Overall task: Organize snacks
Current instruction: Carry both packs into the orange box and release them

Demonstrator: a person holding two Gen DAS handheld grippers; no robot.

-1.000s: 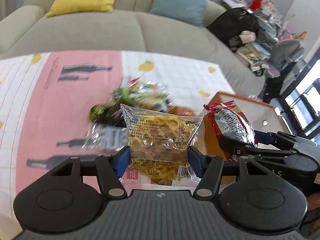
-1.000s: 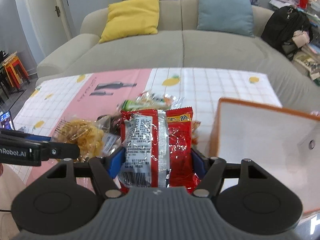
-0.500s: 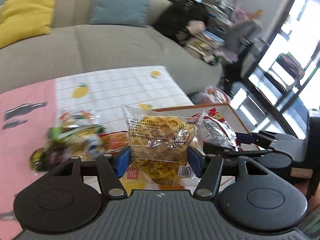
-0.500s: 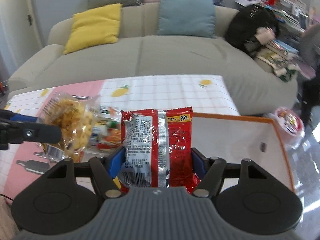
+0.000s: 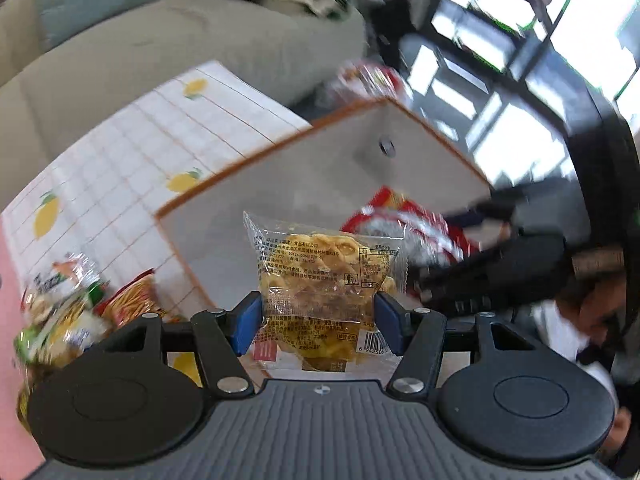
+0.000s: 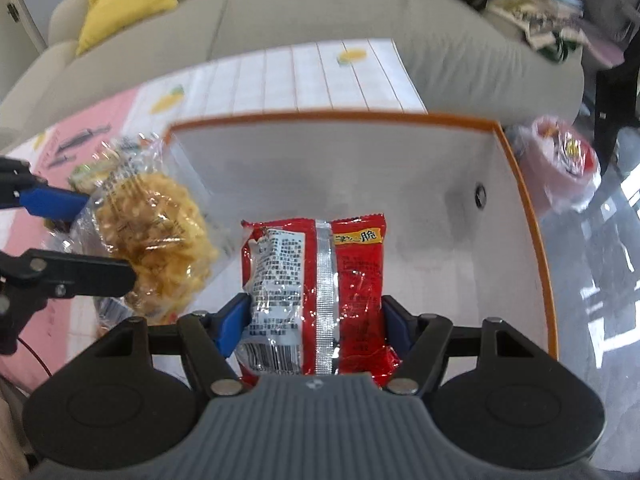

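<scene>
While your left claw (image 5: 318,322) pinches a clear packet (image 5: 324,276) and your right claw (image 6: 316,326) pinches a red packet (image 6: 316,292), both hang over the white box (image 6: 420,184), seemingly bare inside. Neither is dropped yet; more snacks (image 5: 68,312) wait on the bench (image 5: 140,168).

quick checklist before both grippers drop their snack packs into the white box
1. Left gripper clamped on the clear yellow snack pack: ok.
2. Right gripper clamped on the red snack pack: ok.
3. Red pack over the white box, inside its orange rim: ok.
4. Yellow pack fully past the box's near rim: cannot tell; in the right wrist view it hangs at the left wall.
5. Box floor free below: ok, nothing seen inside.
6. Grippers apart from each other: ok.
</scene>
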